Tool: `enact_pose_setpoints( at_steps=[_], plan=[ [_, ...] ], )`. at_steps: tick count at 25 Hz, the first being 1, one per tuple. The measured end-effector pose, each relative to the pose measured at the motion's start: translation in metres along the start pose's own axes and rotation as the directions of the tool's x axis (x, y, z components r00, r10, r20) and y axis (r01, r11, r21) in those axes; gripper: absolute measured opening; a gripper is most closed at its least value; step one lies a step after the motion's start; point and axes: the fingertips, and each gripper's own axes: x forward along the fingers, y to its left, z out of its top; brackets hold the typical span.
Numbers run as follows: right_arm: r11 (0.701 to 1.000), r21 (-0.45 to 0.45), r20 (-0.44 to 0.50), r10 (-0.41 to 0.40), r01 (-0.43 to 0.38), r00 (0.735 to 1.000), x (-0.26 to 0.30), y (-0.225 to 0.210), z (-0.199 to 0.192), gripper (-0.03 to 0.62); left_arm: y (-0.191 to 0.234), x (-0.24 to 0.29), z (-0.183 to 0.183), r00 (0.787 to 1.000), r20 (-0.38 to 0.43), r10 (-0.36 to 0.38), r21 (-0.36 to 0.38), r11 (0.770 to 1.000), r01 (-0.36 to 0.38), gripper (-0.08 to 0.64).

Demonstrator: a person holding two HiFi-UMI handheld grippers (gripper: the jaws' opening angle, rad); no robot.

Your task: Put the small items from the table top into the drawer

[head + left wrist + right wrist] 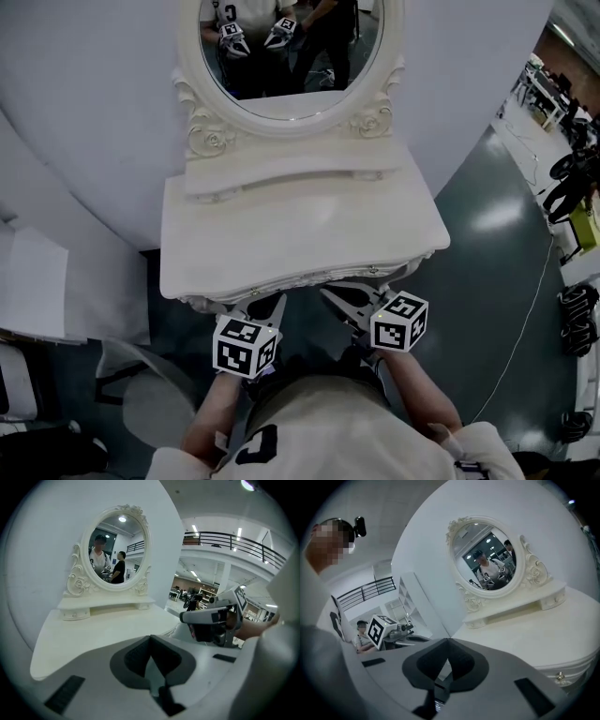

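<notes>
left gripper [265, 309] and right gripper [343, 298] were both clamped shut, empty, side by side off the vanity table's [300, 239] front edge

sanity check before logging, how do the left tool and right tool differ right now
Place: in the head view the left grey two-jaw tool sits left of centre at the white dressing table's front edge, the right grey two-jaw tool right of centre.
Pose: the left tool points almost straight at the table, the right tool slants inward towards the left one.
Shared: both are shut with nothing between the jaws.
</notes>
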Motion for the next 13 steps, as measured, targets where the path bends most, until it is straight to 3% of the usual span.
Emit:
enact_pose_setpoints(
  at_steps=[2, 7, 13],
  plan=[
    [0.999, -0.041, -0.009, -0.005, 0.005, 1.0, 0.002, 0.006, 0.001, 0.029, 0.003, -0.001, -0.001, 1.0, 0.004, 0.002, -0.004, 1.0, -0.002, 0.052],
    [0.998, -0.042, 0.03, 0.042, -0.041, 0.999, 0.002, 0.022, 0.015, 0.029, 0.004, -0.009, -0.004, 1.0, 0.01, 0.013, -0.016, 1.0, -0.013, 0.052],
    [0.991, -0.114, 0.016, 0.068, -0.066, 0.998, -0.008, 0.026, 0.023, 0.029, -0.005, -0.005, 0.016, 0.998, 0.06, -0.006, -0.09, 0.996, 0.011, 0.052]
  ],
)
